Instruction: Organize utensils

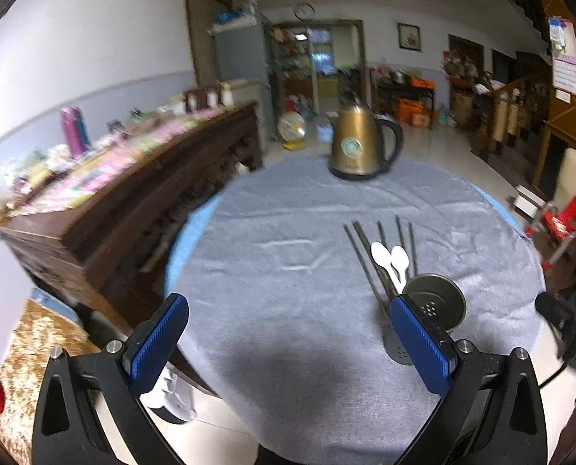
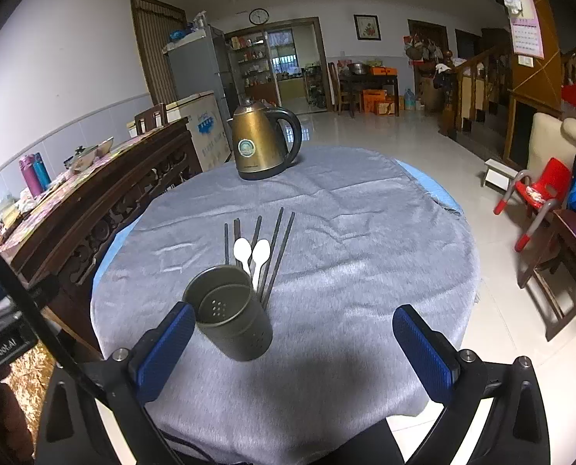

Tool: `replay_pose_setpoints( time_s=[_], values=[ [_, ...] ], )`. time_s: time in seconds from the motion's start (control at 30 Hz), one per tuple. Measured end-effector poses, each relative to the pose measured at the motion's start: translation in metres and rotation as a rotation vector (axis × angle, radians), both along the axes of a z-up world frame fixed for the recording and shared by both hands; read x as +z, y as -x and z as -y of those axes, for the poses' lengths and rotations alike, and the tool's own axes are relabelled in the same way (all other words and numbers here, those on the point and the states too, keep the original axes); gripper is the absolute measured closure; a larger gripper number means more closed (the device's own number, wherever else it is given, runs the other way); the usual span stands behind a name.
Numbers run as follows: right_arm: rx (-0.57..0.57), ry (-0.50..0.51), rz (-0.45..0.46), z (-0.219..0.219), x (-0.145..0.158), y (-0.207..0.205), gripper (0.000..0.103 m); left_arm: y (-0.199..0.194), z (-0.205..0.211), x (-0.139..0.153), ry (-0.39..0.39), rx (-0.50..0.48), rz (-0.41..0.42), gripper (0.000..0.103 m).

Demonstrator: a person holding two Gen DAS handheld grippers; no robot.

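Indoor light is pretty dim and cool, mostly coming from the bright doorway (image 2: 286, 58) at the far end and reflecting off the glossy floor (image 2: 385, 135). A soft dark shadow sits on the grey cloth (image 2: 365, 255) near the bottom of both views. The left wrist view is smeared with motion blur, worst on the wooden sideboard (image 1: 140, 193); the right wrist view is sharp. Heavy fisheye bending and black corners.

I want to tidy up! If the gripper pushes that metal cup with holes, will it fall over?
Perhaps. The metal utensil holder stands upright, taller than wide, so a high push might tip it. It looks empty, so probably light. Tipped, its round body would likely roll on the grey cloth.
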State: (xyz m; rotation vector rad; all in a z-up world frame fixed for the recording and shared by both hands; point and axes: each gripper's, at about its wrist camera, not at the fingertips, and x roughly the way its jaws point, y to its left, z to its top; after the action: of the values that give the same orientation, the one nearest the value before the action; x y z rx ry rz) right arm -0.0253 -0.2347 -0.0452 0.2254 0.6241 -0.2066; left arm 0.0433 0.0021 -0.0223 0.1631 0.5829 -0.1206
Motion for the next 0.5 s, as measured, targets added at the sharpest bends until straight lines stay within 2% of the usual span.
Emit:
replay_pose_setpoints(
  time_s=[0.2,0.27,0.37,0.43,0.47,0.5],
  values=[
    [0.045,-0.082,-0.027,0.039,0.0,-0.045,0.0,-0.065,0.0,-0.024,0.093,-0.039,-0.143,0.0],
    [0.07,-0.132,-0.048,0.055,-0.005,-0.072,0.003,-0.085,0.001,-0.036,0.119,-0.052,-0.225,0.006],
    [0.115,-0.208,-0.087,0.069,-0.017,-0.11,0.016,-0.116,0.005,-0.057,0.164,-0.081,-0.36,0.026],
    [0.151,-0.252,-0.119,0.077,-0.03,-0.147,0.031,-0.142,0.011,-0.068,0.177,-0.094,-0.409,0.044],
    [0.164,-0.269,-0.131,0.079,-0.037,-0.163,0.035,-0.151,0.014,-0.072,0.189,-0.103,-0.426,0.048],
    [0.179,-0.291,-0.142,0.081,-0.042,-0.176,0.045,-0.164,0.017,-0.078,0.189,-0.109,-0.451,0.056]
  ],
)
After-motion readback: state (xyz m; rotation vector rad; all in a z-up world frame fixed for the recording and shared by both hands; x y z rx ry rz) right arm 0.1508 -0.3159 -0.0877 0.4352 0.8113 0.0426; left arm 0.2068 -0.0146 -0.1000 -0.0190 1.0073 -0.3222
